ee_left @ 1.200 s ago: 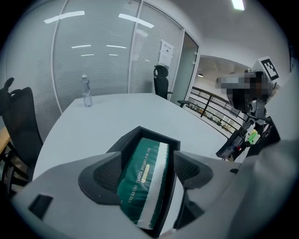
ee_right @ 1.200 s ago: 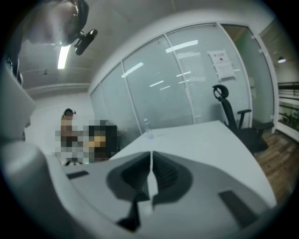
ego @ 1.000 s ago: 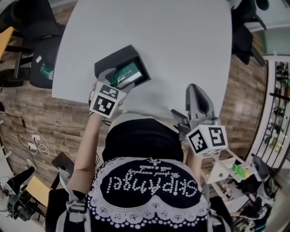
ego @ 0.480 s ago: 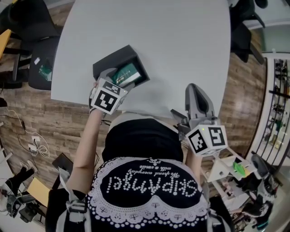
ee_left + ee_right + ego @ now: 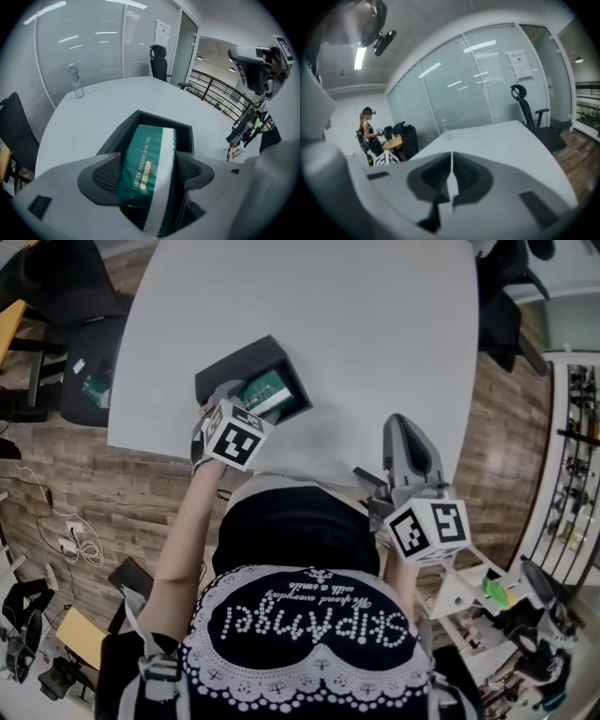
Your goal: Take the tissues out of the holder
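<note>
A black open-topped holder (image 5: 232, 369) stands near the left front edge of the white table (image 5: 375, 324). Inside it lies a green and white tissue pack (image 5: 264, 390). My left gripper (image 5: 247, 406) reaches into the holder from the near side. In the left gripper view its jaws press on both long sides of the tissue pack (image 5: 145, 159), whose far end rests in the holder (image 5: 157, 119). My right gripper (image 5: 402, 426) hovers over the table's near right edge. It is shut with nothing in it, its pads (image 5: 461, 173) meeting.
A water bottle (image 5: 76, 87) stands at the table's far side, with an office chair (image 5: 158, 61) beyond it. Black chairs (image 5: 89, 362) sit left of the table. A person (image 5: 370, 133) stands at a desk far off. A white rack (image 5: 487, 592) is at my right.
My left gripper has pushed a little forward and to the right, closer over the holder, and tilted. The right gripper has stayed still.
</note>
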A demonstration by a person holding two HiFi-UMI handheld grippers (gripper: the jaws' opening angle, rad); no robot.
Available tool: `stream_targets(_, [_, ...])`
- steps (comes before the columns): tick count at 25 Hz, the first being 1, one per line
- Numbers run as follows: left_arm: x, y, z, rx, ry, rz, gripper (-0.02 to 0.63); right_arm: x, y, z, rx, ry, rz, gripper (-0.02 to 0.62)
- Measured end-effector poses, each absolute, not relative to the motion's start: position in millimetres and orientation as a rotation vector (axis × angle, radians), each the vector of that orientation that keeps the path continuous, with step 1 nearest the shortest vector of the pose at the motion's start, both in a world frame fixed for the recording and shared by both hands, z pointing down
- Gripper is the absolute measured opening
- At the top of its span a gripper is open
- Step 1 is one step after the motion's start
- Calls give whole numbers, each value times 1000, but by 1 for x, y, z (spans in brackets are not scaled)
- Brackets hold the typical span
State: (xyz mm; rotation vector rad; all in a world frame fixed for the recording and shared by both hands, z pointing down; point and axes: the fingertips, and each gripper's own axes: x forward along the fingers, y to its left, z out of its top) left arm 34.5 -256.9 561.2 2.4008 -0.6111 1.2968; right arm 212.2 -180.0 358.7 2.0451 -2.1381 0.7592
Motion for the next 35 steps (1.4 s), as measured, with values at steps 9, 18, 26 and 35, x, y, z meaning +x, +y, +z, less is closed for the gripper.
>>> stream_targets(9, [32, -258, 564, 2388, -631, 1324, 354, 205, -183, 356, 2024, -2169, 761, 35])
stream_targets(18, [33, -257, 564, 2402, -627, 1343, 344, 205, -180, 357, 2012, -2174, 759, 35])
stream_targets(26, [32, -255, 561, 2372, -612, 1370, 342, 209, -174, 357, 2019, -2170, 756, 35])
stream_targets(35, [35, -260, 519, 2447, -672, 1238, 343, 212, -168, 357, 2025, -2177, 750, 34])
